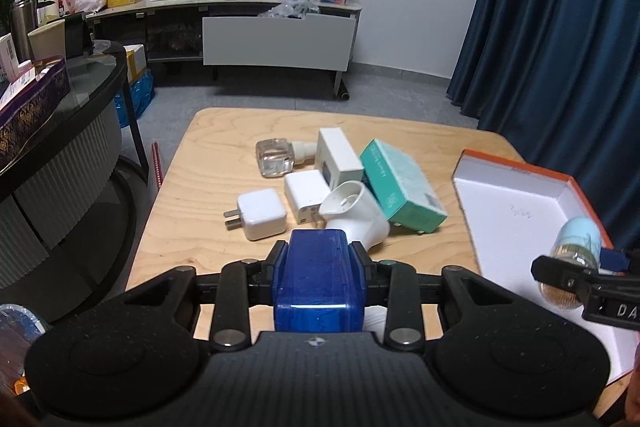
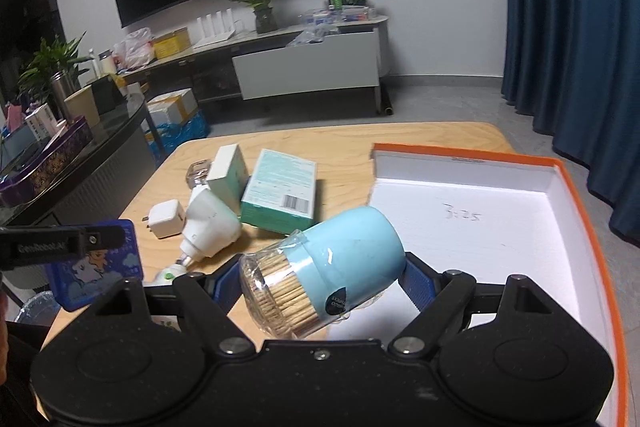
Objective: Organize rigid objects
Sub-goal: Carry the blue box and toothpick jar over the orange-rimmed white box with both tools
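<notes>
Toothpicks jar [image 2: 324, 279] is clamped in right gripper [image 2: 320, 283], box [image 2: 560, 163] just ahead; blue case [image 1: 319, 279] is gripped by left gripper [image 1: 319, 259].

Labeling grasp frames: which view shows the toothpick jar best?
Right wrist. The toothpick jar fills the centre there, tilted between the right gripper's fingers, with clear body, toothpicks and light blue cap all visible. In the left wrist view it is small at the right edge, partly hidden by that gripper, above the orange-rimmed box.
</notes>
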A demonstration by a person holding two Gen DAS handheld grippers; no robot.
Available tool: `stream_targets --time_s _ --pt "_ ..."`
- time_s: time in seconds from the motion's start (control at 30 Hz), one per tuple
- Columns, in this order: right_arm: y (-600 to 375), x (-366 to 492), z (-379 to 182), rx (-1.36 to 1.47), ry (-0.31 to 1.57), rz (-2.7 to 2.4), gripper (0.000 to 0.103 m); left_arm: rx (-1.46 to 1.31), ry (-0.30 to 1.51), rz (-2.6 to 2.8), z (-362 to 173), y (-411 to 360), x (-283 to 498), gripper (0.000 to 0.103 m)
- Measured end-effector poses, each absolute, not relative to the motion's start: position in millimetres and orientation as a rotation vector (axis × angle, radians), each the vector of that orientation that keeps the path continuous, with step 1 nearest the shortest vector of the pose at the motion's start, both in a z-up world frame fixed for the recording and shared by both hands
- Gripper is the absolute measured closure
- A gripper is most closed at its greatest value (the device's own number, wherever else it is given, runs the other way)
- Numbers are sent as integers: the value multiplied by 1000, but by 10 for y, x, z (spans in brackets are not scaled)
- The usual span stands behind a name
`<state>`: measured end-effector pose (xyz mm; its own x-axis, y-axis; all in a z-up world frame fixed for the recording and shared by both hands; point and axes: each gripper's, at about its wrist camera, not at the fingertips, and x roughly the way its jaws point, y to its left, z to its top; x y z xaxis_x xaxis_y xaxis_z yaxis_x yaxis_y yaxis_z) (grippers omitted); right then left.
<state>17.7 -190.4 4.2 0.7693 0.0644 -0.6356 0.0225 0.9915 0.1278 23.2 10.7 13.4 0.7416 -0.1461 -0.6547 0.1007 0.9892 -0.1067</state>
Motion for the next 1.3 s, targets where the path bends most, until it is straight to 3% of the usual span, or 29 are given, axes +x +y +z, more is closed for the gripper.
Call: stream_targets --time_s 1.3 --pt "-2956 -30 142 160 639 -189 7 5 694 -404 174 -1389 473 69"
